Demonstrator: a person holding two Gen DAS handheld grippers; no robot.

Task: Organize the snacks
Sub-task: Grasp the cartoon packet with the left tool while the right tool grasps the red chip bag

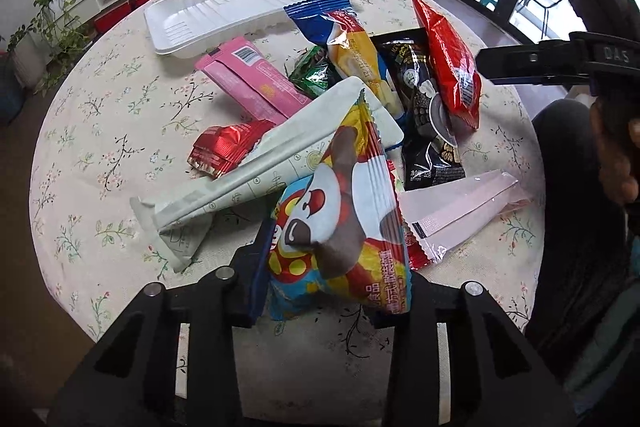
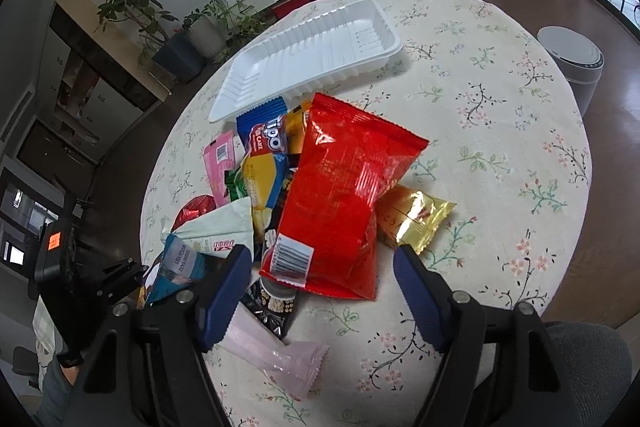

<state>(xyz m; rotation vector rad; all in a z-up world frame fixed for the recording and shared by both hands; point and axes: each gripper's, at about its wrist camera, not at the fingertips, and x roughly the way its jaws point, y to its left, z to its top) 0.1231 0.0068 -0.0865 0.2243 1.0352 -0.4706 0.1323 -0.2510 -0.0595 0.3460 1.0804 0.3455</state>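
Snack pile on a round tabletop under a floral cloth, with an empty white ribbed tray beyond the pile.

The left gripper has its fingers clamped on the near end of a yellow-and-red cartoon snack packet. The packet lies directly between them and reaches forward over a long white paper sachet. It is judged light, with crinkly, slippery film and probably brittle contents; the flat crimped seam is the safer hold.

The right gripper has its fingers apart and holds nothing; they stand to either side of the near edge of a glossy red foil bag. This bag looks puffed and soft, and would likely slide unless pinched at its sealed edge. Just beyond the right finger lies a gold foil packet.
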